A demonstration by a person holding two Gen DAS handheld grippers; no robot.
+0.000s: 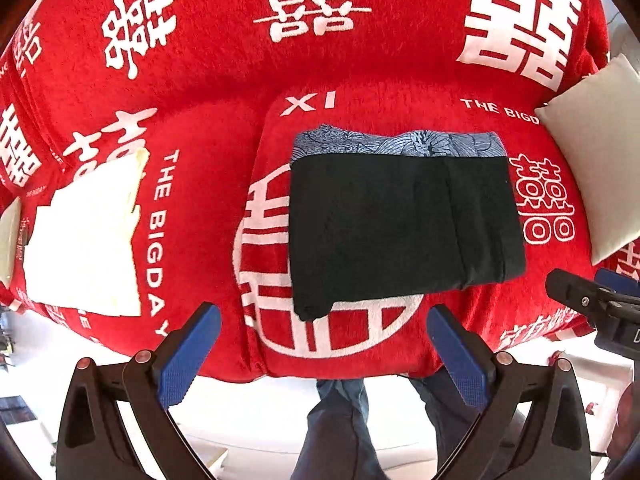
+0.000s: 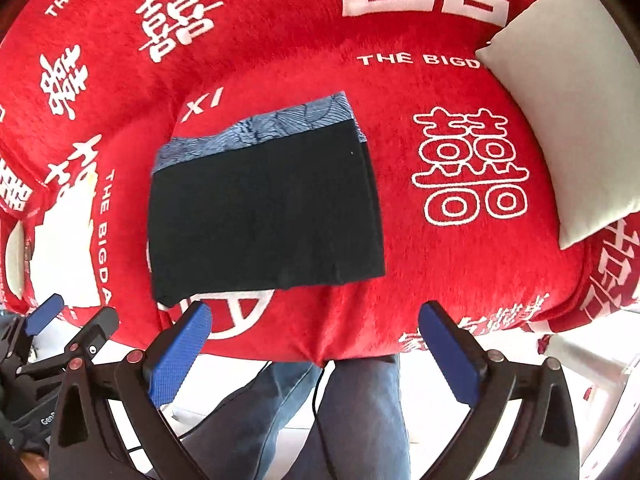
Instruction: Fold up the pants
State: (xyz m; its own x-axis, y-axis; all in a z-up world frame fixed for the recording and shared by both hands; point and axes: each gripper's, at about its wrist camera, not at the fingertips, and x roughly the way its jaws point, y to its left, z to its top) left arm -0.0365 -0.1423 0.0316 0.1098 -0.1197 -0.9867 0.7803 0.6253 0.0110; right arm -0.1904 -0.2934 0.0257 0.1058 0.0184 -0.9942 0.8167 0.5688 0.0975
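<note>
Black pants (image 1: 400, 228) lie folded into a flat rectangle on the red sofa seat (image 1: 360, 348), on top of a blue patterned folded garment (image 1: 396, 142) whose far edge shows. The pants also show in the right wrist view (image 2: 264, 212), with the blue garment (image 2: 256, 132) behind them. My left gripper (image 1: 324, 344) is open and empty, above the seat's front edge, just short of the pants. My right gripper (image 2: 316, 344) is open and empty, near the front edge, to the right of the pants' near corner. Its tip shows in the left wrist view (image 1: 576, 292).
A folded white garment (image 1: 88, 240) lies on the seat at left. A beige cushion (image 2: 576, 108) leans at right. The red cover with white characters drapes over the sofa back (image 1: 312, 12). The person's jeans-clad legs (image 2: 360, 408) stand before the sofa on a white floor.
</note>
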